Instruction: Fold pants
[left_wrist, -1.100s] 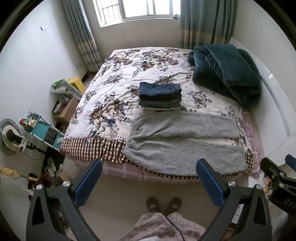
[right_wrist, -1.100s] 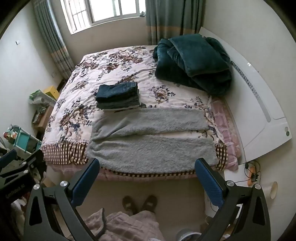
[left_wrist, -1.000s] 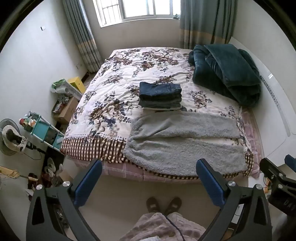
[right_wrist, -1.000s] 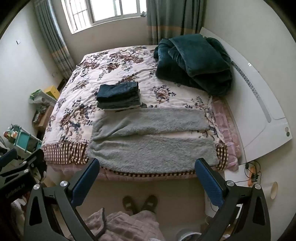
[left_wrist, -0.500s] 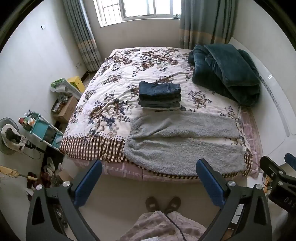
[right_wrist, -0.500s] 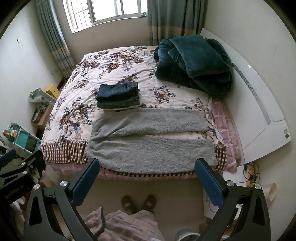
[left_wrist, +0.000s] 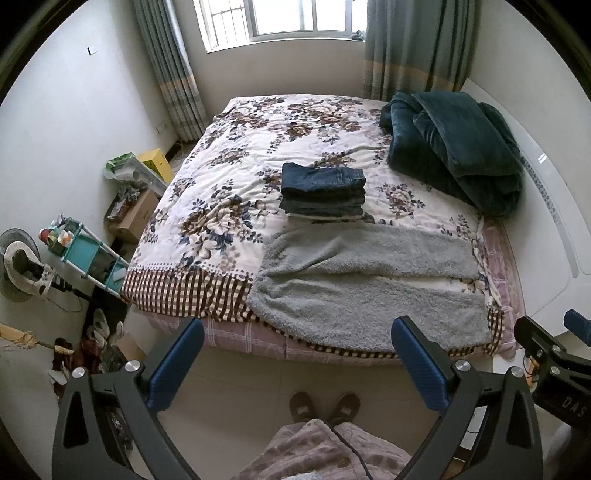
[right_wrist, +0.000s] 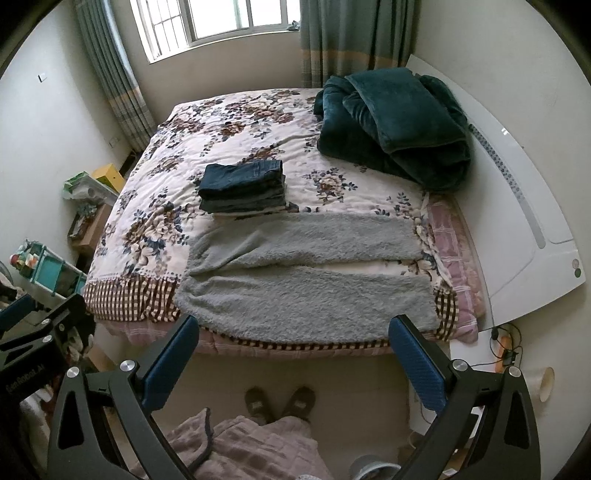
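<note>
A wide bed covered by a cream quilt printed with brown and blue flowers (left_wrist: 236, 177) fills the room, and it seems to serve as the work surface, being broad and flat and at a height that is easy to reach from where the person stands at its near edge. A bulky dark teal plush blanket (left_wrist: 454, 144) is heaped at the far right by the white headboard (left_wrist: 546, 221), probably pushed there to leave the middle bare. The grey fleecy pants (right_wrist: 306, 280) lie spread flat across the near edge of the bed, both legs running rightwards side by side with a strip of quilt showing between them; I judge them laid out so the first fold can begin, with no fold made yet. Just behind them sits a neat stack of folded dark blue jeans (right_wrist: 243, 188), likely finished pieces set clear of the working area. The left gripper (left_wrist: 295, 354) and the right gripper (right_wrist: 291, 350) both hang over the floor short of the mattress, blue-padded fingers (right_wrist: 417, 365) spread wide, holding and touching nothing.
</note>
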